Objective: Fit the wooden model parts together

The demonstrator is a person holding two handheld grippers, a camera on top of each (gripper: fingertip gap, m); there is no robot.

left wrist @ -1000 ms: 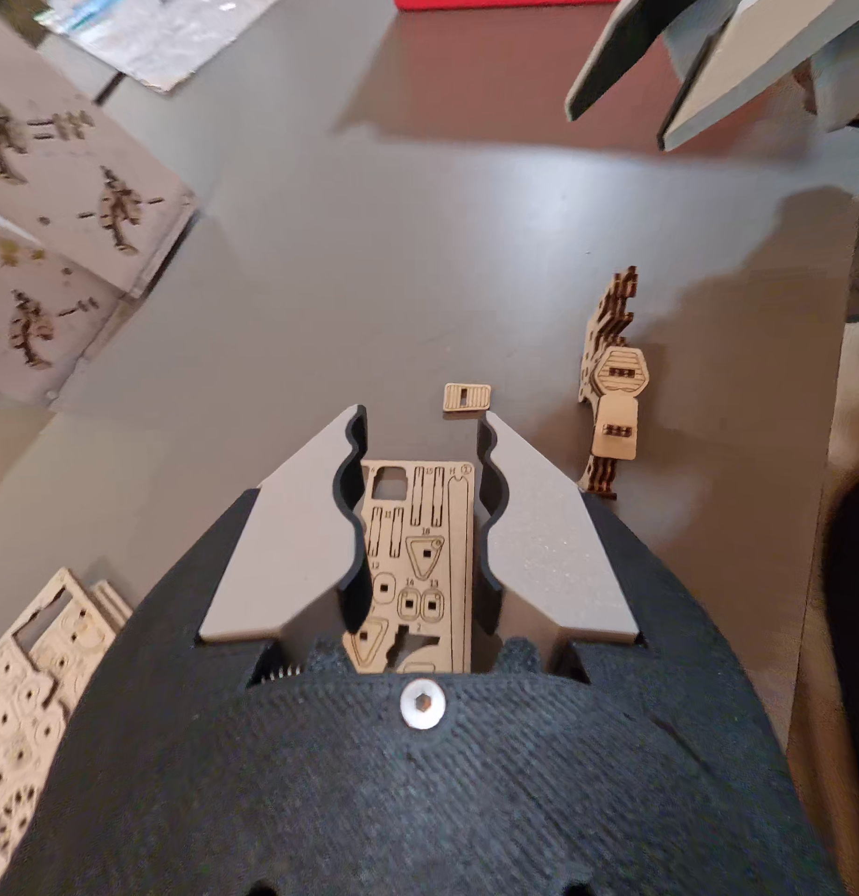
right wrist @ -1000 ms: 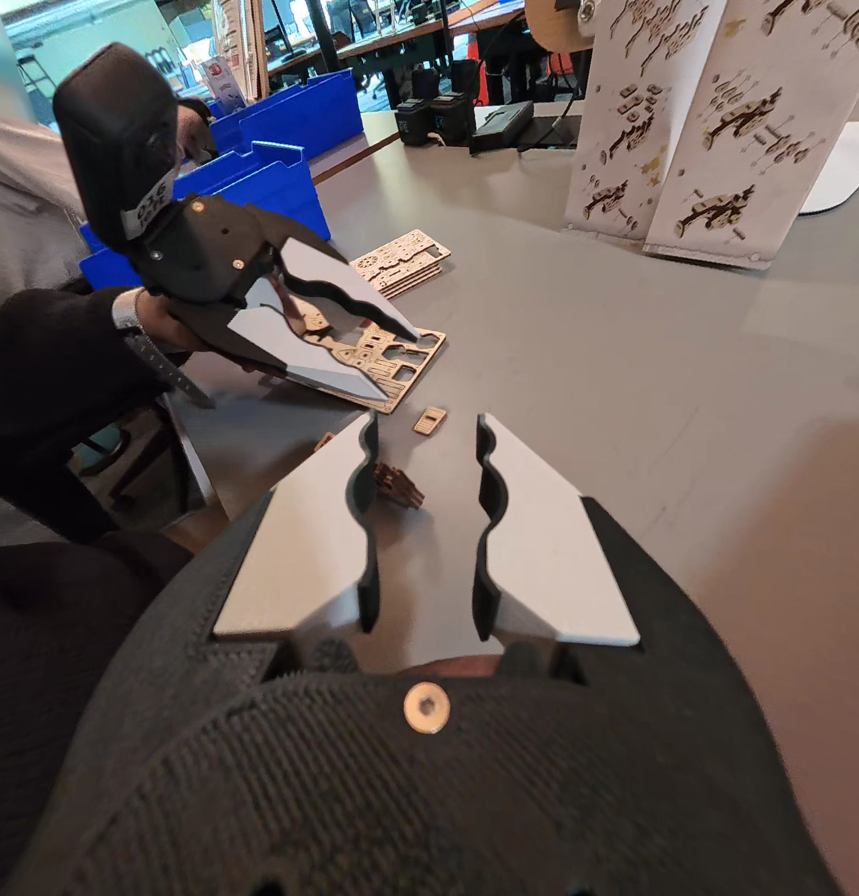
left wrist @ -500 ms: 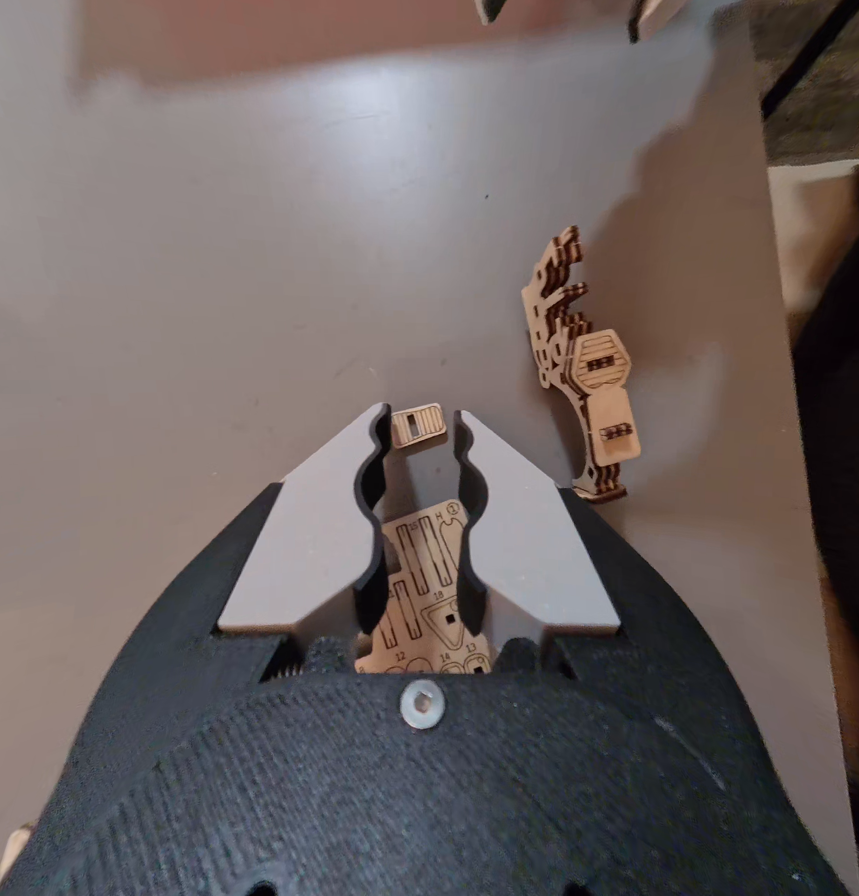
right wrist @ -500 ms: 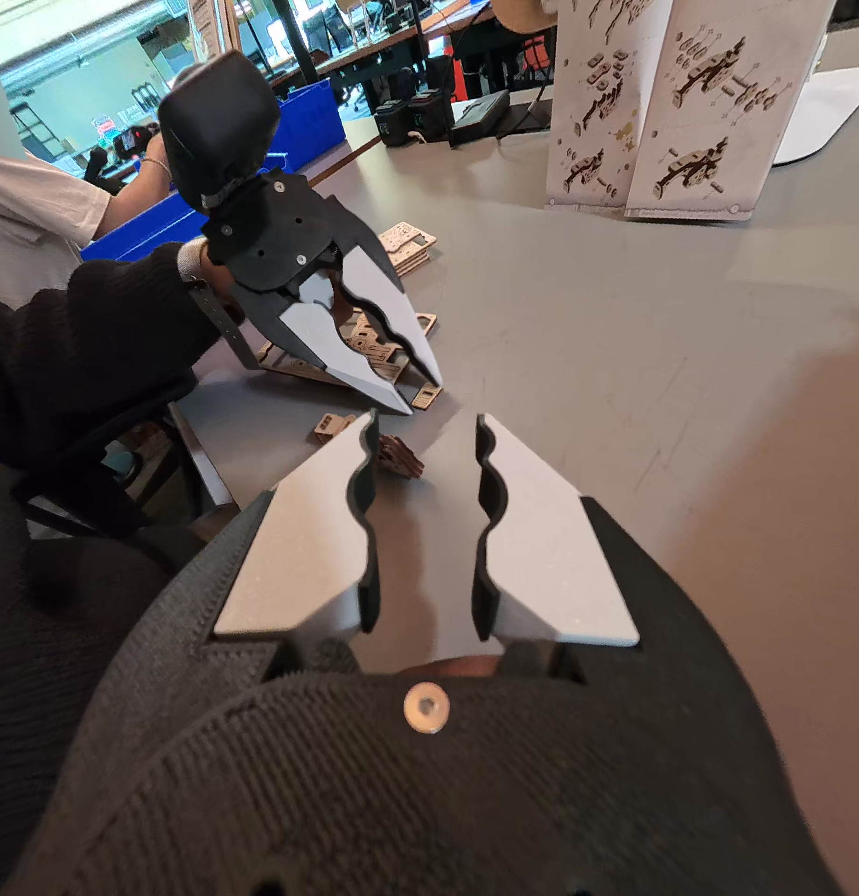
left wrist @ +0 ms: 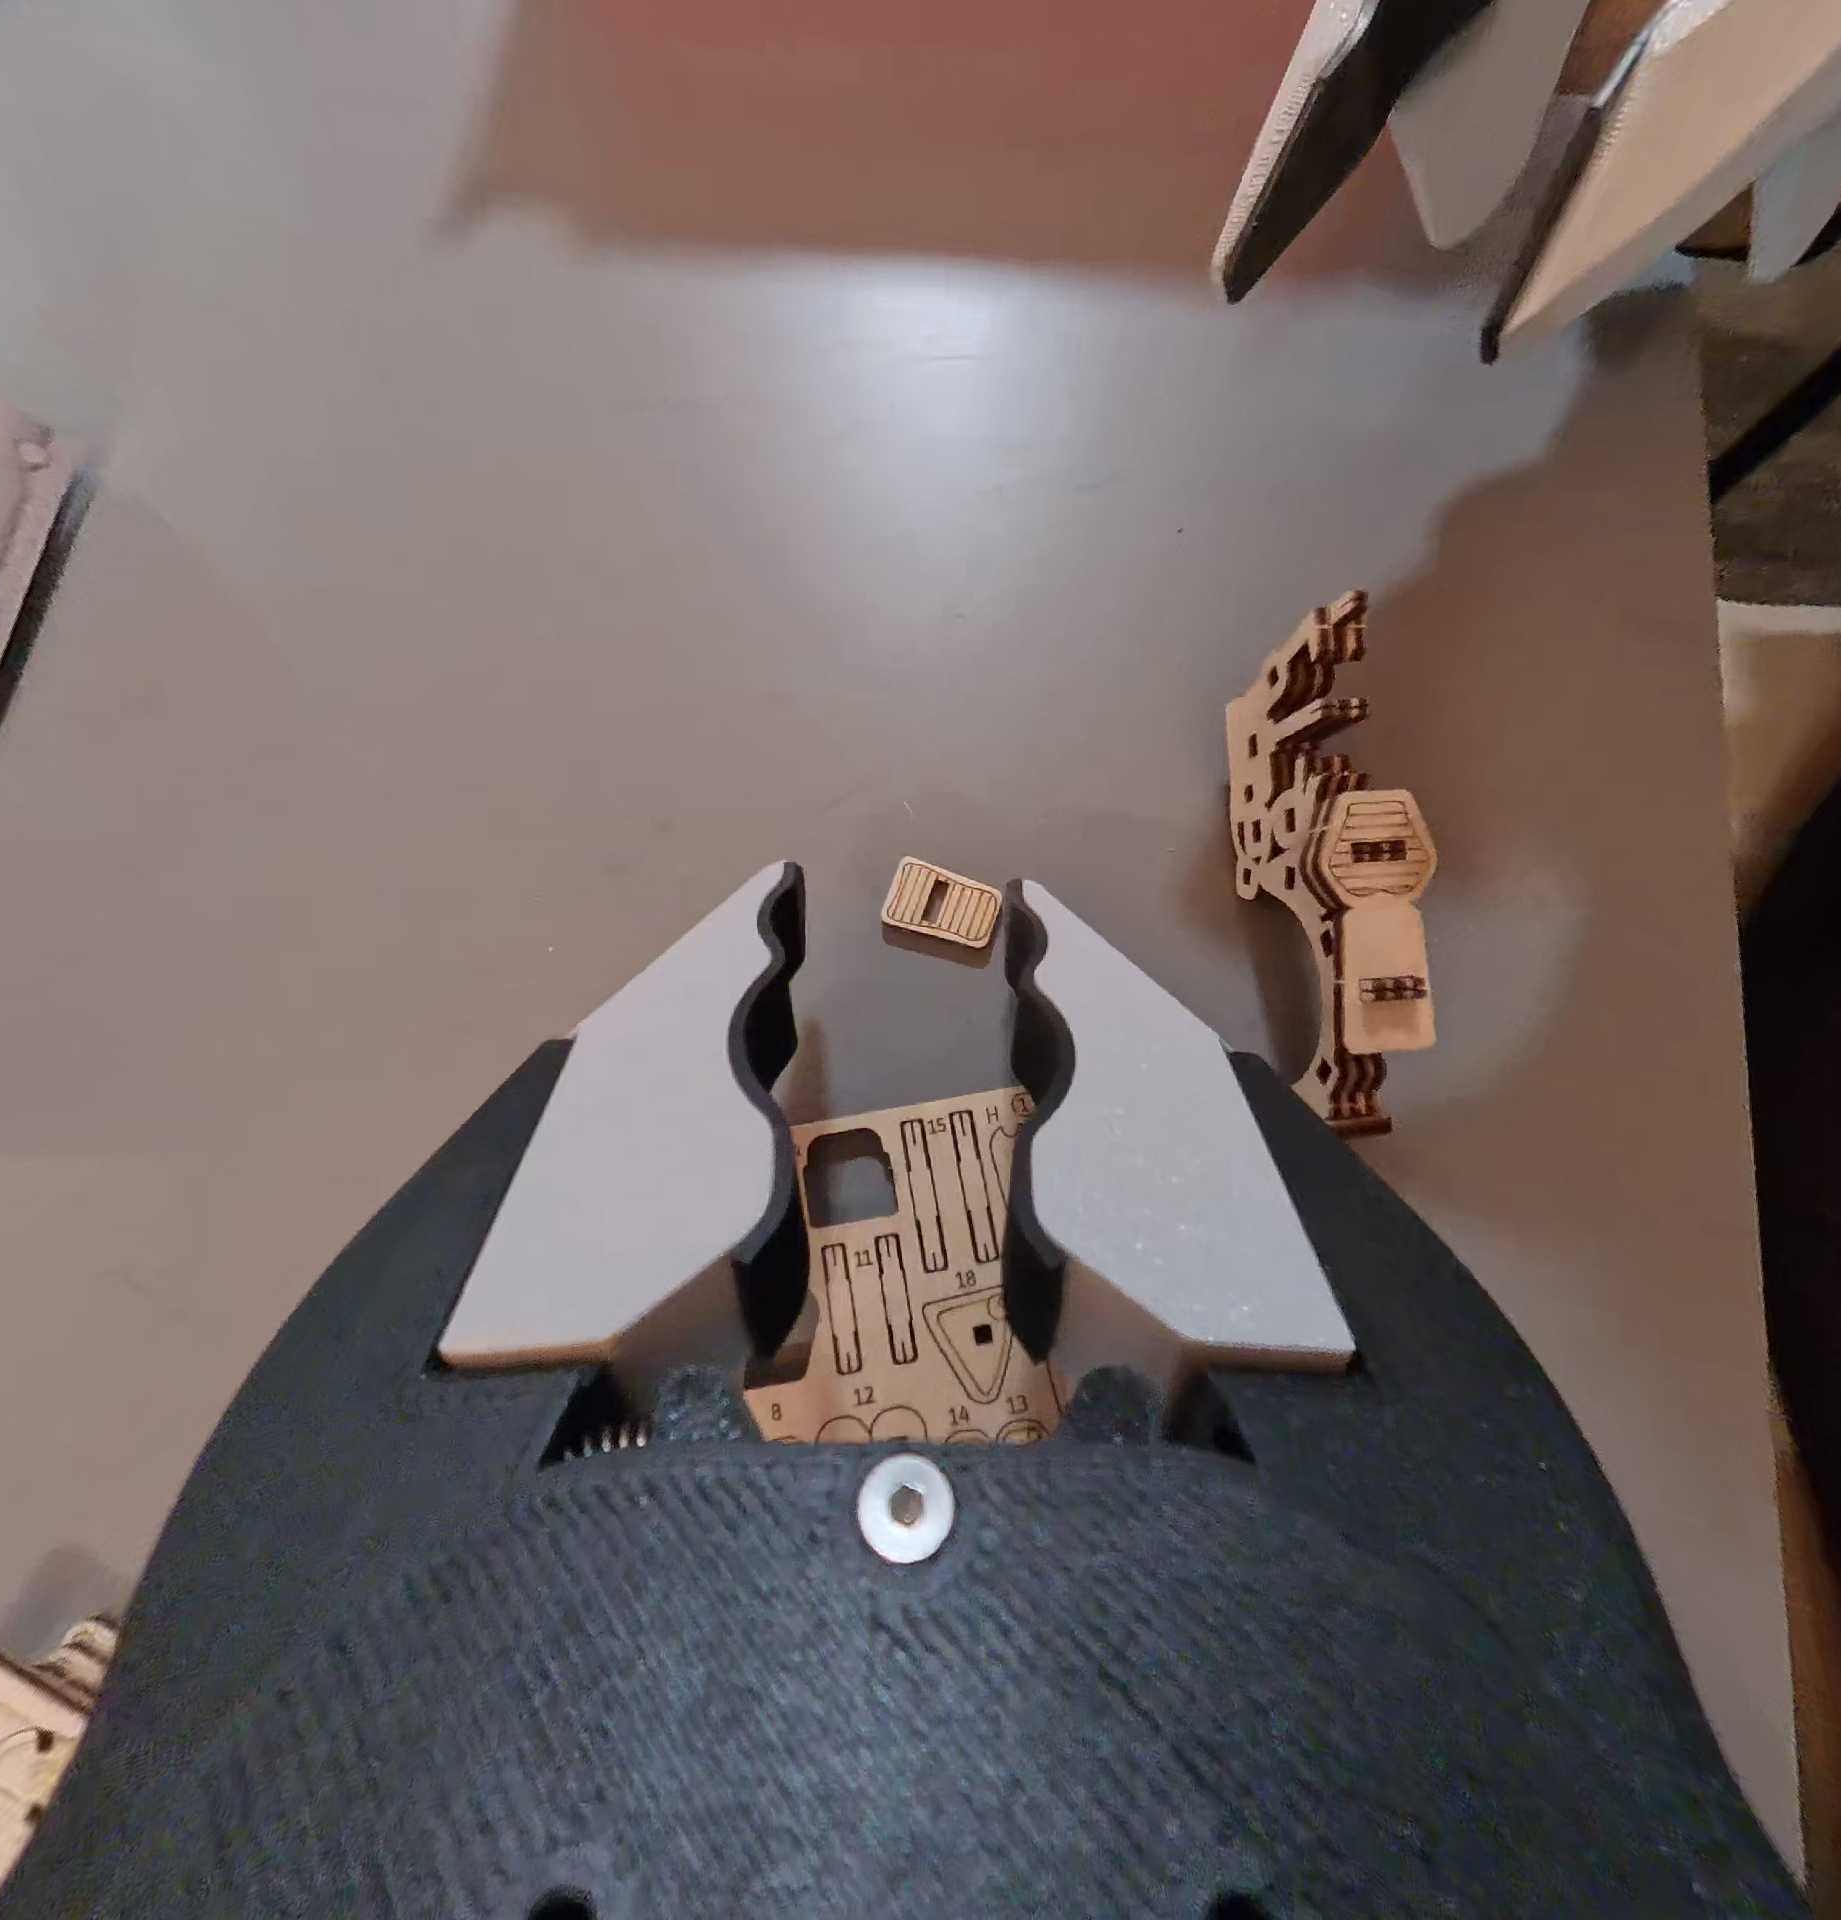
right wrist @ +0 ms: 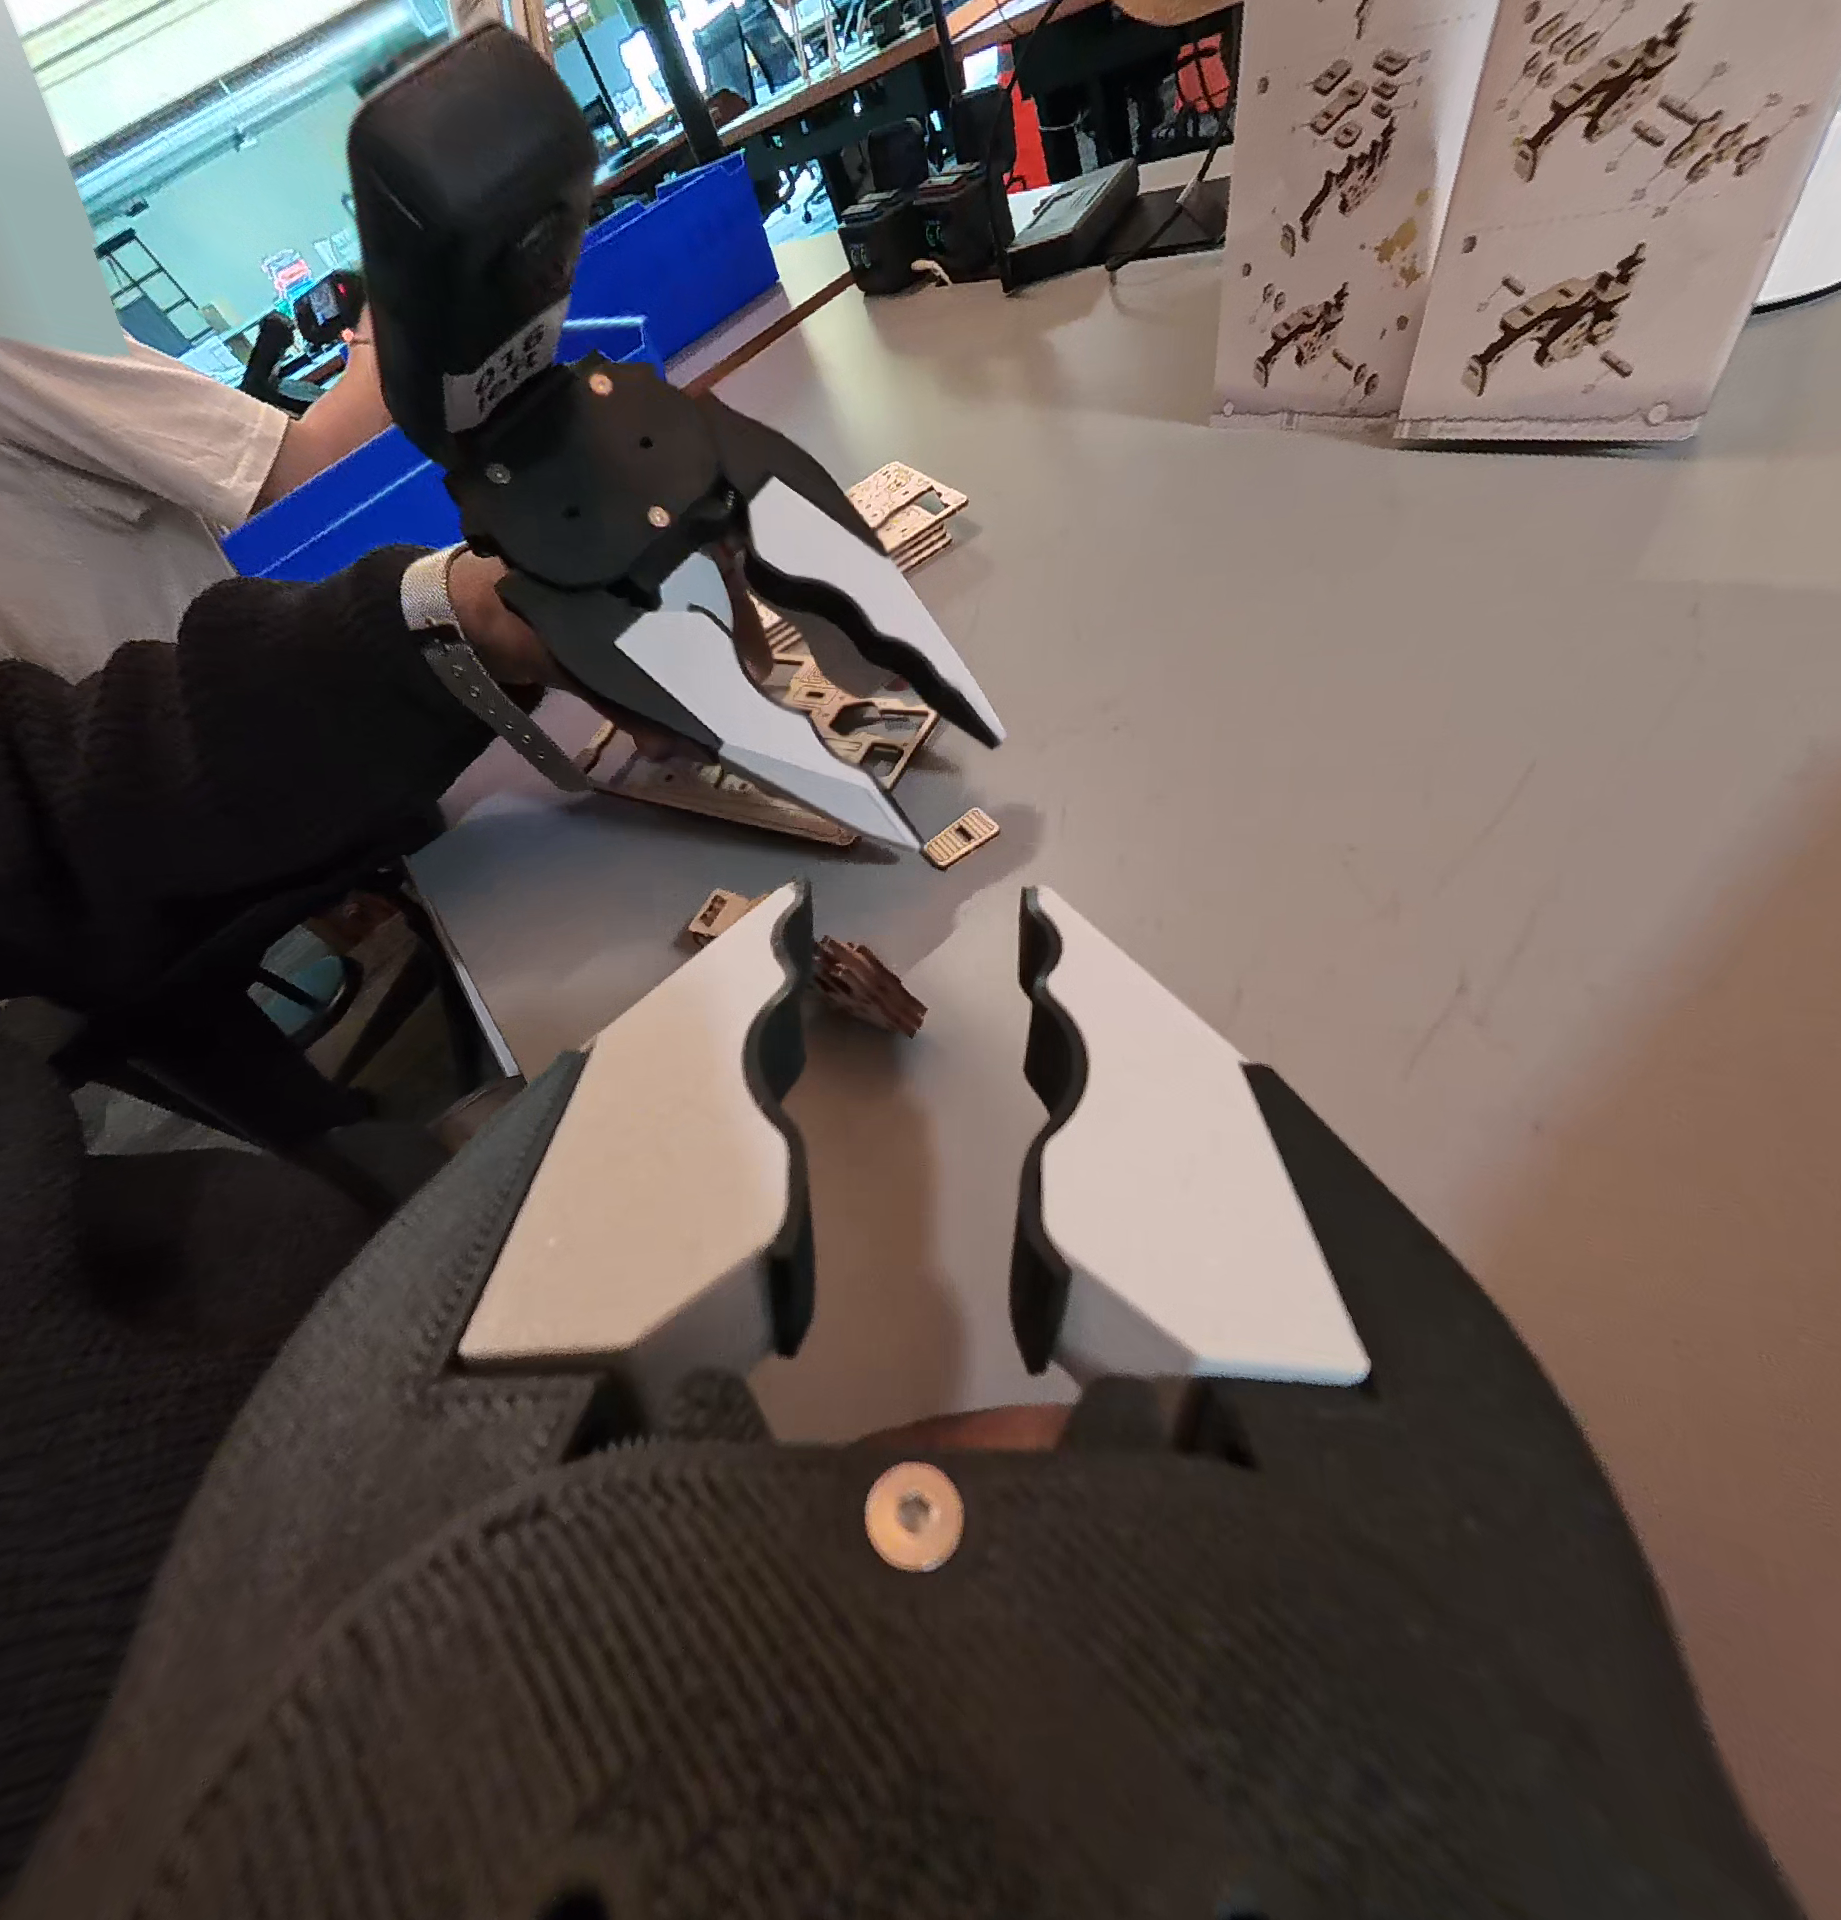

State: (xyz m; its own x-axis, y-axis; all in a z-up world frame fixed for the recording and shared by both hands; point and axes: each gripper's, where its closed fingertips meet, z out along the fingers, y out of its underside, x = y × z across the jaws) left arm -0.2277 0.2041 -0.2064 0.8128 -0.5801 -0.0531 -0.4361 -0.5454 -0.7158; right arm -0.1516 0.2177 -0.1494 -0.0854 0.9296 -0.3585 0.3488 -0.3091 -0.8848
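A small slotted wooden piece [left wrist: 942, 902] lies flat on the grey table, just beyond the tips of my left gripper [left wrist: 905, 894], which is open and empty. A laser-cut wooden parts sheet [left wrist: 916, 1247] lies under its fingers. The partly assembled wooden model [left wrist: 1331, 914] lies to the right, near the table edge. My right gripper [right wrist: 911, 899] is open and empty, held above that model [right wrist: 864, 992]. In the right wrist view the left gripper [right wrist: 947, 784] points down at the small piece [right wrist: 960, 836], over the sheet [right wrist: 854, 727]. The right gripper [left wrist: 1368, 307] also shows at the top right of the left wrist view.
A stack of wooden sheets [right wrist: 911, 509] lies farther back on the table. Standing instruction sheets [right wrist: 1518, 208] are at the far right. Blue bins [right wrist: 677, 249] stand behind. A person's dark sleeve [right wrist: 220, 727] is at the left. The table edge [left wrist: 1726, 935] runs close beside the model. Spacing between my two grippers at the tips: around 10 centimetres.
My left gripper moved forward off the sheet toward the small slotted piece; its jaws narrowed, then widened again. The right gripper stayed open and hardly moved.
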